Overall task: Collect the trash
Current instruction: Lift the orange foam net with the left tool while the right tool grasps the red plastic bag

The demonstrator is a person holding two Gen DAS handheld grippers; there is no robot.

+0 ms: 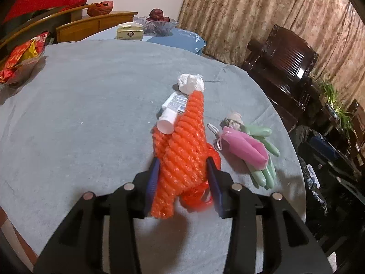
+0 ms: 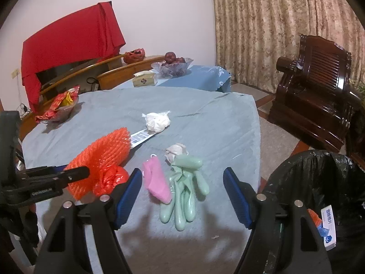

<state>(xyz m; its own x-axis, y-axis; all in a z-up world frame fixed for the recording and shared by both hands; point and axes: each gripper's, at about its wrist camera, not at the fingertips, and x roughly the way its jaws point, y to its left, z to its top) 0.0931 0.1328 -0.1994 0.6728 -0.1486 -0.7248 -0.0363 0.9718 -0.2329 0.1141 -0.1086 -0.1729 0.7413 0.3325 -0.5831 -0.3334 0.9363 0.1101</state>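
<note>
Orange foam netting (image 1: 182,155) sits pinched between the left tongs (image 1: 182,178), its long axis running straight ahead of them, apparently lifted just off the bench (image 1: 79,114). Right tongs (image 2: 182,196) hang spread and empty, with the black-lined bin (image 2: 319,182) on their right.

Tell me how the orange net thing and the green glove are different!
The orange foam net is bumpy and bright; the green glove is smooth and pale. The net sits between the left gripper's fingers; the glove lies on the cloth below the open right gripper, untouched. A pink piece covers part of the glove, not the net. Both are soft.
</note>
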